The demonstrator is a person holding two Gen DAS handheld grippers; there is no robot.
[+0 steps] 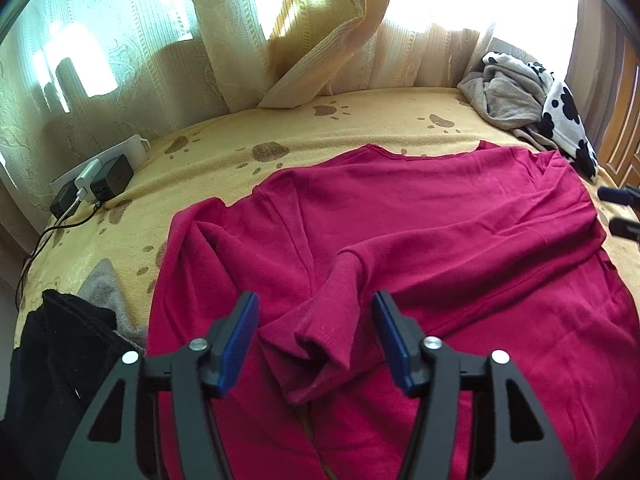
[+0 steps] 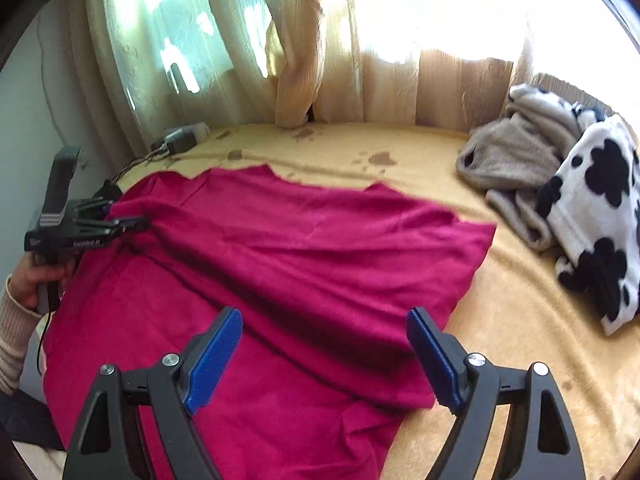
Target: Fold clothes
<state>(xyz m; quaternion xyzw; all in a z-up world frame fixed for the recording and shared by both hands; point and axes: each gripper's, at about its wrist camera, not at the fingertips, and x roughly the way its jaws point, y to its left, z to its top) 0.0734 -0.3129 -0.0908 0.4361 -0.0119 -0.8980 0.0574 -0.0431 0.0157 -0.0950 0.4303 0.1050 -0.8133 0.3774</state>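
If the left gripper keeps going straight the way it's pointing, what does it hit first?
Most likely the cuff of the folded-in sleeve of the red sweater, which lies right between the open jaws of the left gripper. Depth is unclear, so it may already be very close to the cloth.

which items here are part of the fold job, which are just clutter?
Job: crimson long-sleeved top, its folded-in sleeve cuff, left gripper, right gripper.
Clutter: grey garment, cow-print fleece, black garment, power strip with chargers, curtains.
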